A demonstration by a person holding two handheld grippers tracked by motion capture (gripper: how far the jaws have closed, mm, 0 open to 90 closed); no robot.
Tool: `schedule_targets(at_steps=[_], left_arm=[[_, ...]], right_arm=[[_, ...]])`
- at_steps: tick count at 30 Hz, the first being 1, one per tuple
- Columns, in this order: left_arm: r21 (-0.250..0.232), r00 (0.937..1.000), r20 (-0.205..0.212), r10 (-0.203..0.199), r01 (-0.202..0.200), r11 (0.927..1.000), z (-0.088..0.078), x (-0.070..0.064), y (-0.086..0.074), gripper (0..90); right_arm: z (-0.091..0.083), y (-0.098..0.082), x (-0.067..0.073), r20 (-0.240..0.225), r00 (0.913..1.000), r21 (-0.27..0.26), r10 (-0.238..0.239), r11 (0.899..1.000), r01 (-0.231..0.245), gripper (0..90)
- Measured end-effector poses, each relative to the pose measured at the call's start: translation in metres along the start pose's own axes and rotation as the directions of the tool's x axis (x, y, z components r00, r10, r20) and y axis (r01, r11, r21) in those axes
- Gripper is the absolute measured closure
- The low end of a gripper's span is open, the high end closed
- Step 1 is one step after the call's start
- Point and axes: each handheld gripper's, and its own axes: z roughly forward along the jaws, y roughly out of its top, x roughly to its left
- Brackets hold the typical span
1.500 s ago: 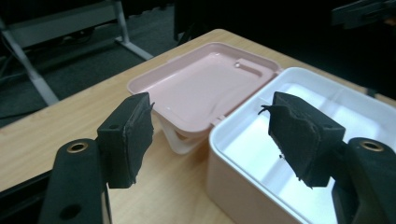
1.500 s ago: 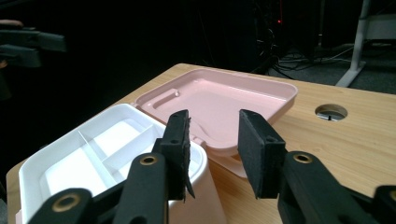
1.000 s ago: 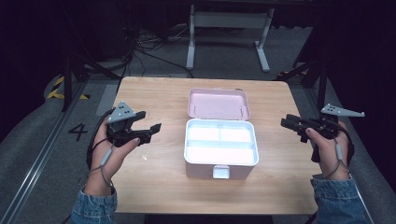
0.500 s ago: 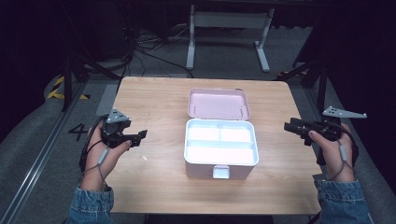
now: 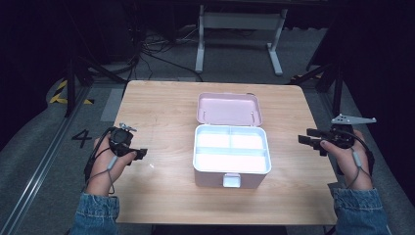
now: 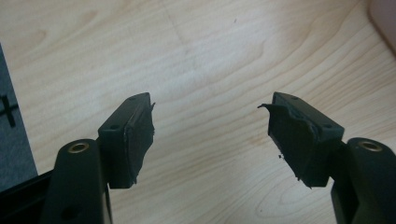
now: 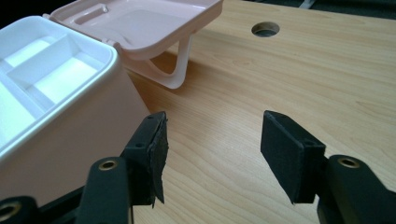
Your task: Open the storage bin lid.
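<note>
Pink box (image 5: pixel 231 155) open in the middle of the wooden surface (image 5: pixel 161 107), lid (image 5: pixel 229 108) (pink inside) lying flat behind it. Left hand-held gripper (image 5: pixel 141 153) left of the box, jaws apart, nothing between. Right hand-held gripper (image 5: pixel 304 140) right of the box, jaws apart, nothing between.

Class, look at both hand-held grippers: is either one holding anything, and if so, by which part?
Nothing is held. The left hand-held gripper has its jaws apart over bare table. The right hand-held gripper is also open, beside the pink box without touching it.
</note>
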Motion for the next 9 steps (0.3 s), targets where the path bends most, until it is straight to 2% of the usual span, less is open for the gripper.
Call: schedule_targets(at_steps=[3,6,9], left_arm=[[0.063,0.9999,-0.002,-0.017,0.017,0.9979,0.0053,0.0012,-0.0014,31.5],[0.096,0.9998,0.004,-0.019,0.019,0.9952,0.0077,0.0025,-0.0027,30.8],[0.151,0.9997,0.009,-0.021,0.020,0.9884,0.0079,0.0037,-0.0028,30.6]], right_arm=[[0.0010,-0.0013,-0.0015,0.002,1.0000,0.010,0.003,1.000,-0.003,41.9],[0.0016,-0.0021,-0.0030,0.008,0.9999,0.014,0.007,1.000,-0.007,41.9],[0.0032,-0.0029,-0.0027,0.020,0.9998,0.021,0.009,1.000,-0.010,41.0]])
